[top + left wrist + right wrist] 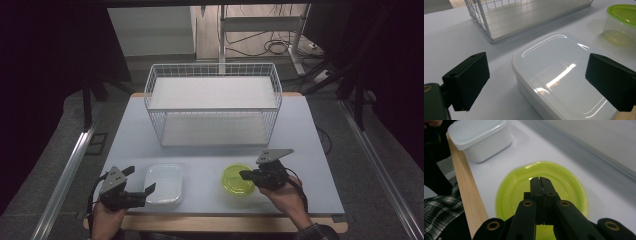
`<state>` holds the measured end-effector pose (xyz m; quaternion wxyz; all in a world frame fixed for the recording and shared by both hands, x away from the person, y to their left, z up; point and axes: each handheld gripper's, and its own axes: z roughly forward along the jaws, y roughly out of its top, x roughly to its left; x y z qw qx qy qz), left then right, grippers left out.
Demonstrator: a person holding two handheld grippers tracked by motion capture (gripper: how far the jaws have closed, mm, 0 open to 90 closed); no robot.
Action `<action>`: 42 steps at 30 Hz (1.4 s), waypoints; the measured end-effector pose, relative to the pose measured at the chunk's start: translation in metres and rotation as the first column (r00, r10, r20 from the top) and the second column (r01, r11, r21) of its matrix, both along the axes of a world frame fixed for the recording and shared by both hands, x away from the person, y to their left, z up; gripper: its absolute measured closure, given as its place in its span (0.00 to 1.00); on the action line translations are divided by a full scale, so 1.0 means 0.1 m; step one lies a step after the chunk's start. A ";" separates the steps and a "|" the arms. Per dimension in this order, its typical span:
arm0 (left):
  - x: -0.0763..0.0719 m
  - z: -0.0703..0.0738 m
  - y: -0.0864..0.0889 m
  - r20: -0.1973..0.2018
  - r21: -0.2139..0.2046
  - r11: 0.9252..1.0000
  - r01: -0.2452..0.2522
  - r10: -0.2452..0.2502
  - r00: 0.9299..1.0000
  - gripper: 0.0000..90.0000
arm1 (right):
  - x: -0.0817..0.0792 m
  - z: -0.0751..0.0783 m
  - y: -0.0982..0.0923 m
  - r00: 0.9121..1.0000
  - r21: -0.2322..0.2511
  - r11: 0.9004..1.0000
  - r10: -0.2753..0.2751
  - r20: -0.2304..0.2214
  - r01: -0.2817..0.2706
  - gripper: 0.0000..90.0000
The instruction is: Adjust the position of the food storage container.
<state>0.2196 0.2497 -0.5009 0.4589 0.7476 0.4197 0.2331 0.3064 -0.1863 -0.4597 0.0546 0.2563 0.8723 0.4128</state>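
A white lidded rectangular container (pixel 164 184) (pixel 559 75) (pixel 481 137) sits near the table's front edge, left of centre. My left gripper (pixel 142 179) (pixel 539 81) is open, one jaw on each side of the container's near corner, and neither jaw touches it. A round clear tub with a lime-green lid (pixel 237 179) (pixel 621 22) (pixel 524 187) stands to its right. My right gripper (pixel 243 174) (pixel 541 181) hovers over that lid, pointing left across it. Its jaws are shut together with nothing between them.
A white wire basket (pixel 212 65) (pixel 524 17) with a pale floor stands at the back middle of the light table (pixel 200 155). The table's wooden front edge (pixel 466 187) runs just behind both containers. A plaid sleeve shows at the lower left of the right gripper view.
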 end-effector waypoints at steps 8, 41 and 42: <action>0.00 0.00 0.02 0.002 -0.004 1.000 -0.003 0.003 1.000 0.06 | 0.07 -0.04 0.54 0.997 -0.043 0.996 0.072 -0.034 -0.074 1.00; 0.00 -0.02 -0.06 -0.005 0.033 0.999 0.017 -0.017 1.000 0.06 | 0.01 -0.16 0.16 0.996 -0.151 0.988 -0.024 -0.085 0.011 1.00; 0.00 -0.02 -0.06 -0.005 0.033 0.999 0.017 -0.017 1.000 0.06 | 0.01 -0.16 0.16 0.996 -0.151 0.988 -0.024 -0.085 0.011 1.00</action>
